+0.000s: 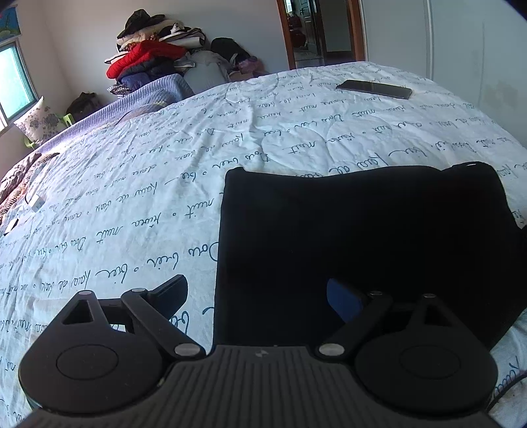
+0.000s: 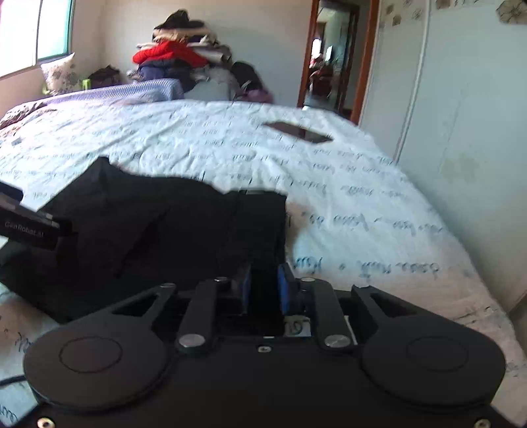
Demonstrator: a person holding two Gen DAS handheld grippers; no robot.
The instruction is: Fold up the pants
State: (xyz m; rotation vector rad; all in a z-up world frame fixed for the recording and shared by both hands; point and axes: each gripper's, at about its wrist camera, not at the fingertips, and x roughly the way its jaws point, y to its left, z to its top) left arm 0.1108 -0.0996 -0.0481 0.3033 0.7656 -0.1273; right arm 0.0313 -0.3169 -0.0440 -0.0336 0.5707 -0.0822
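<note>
Black pants (image 1: 362, 247) lie folded into a rough rectangle on the white bedspread with dark script (image 1: 131, 197). My left gripper (image 1: 257, 296) hangs open and wide over the pants' near left edge, one finger above the bedspread, the blue-padded finger (image 1: 342, 301) above the cloth. In the right wrist view the pants (image 2: 164, 230) fill the lower left, and my right gripper (image 2: 265, 288) is shut on a fold at their near right corner, black cloth packed between the blue pads (image 2: 285, 283). The left gripper's body (image 2: 29, 227) pokes in from the left edge.
A dark phone (image 1: 374, 89) (image 2: 298, 131) lies on the bedspread beyond the pants. A heap of clothes with a red jacket (image 1: 145, 56) is stacked at the far wall beside a purple blanket (image 1: 148, 95). A doorway (image 1: 316, 29) and a pale wardrobe (image 2: 461, 131) border the bed's right side.
</note>
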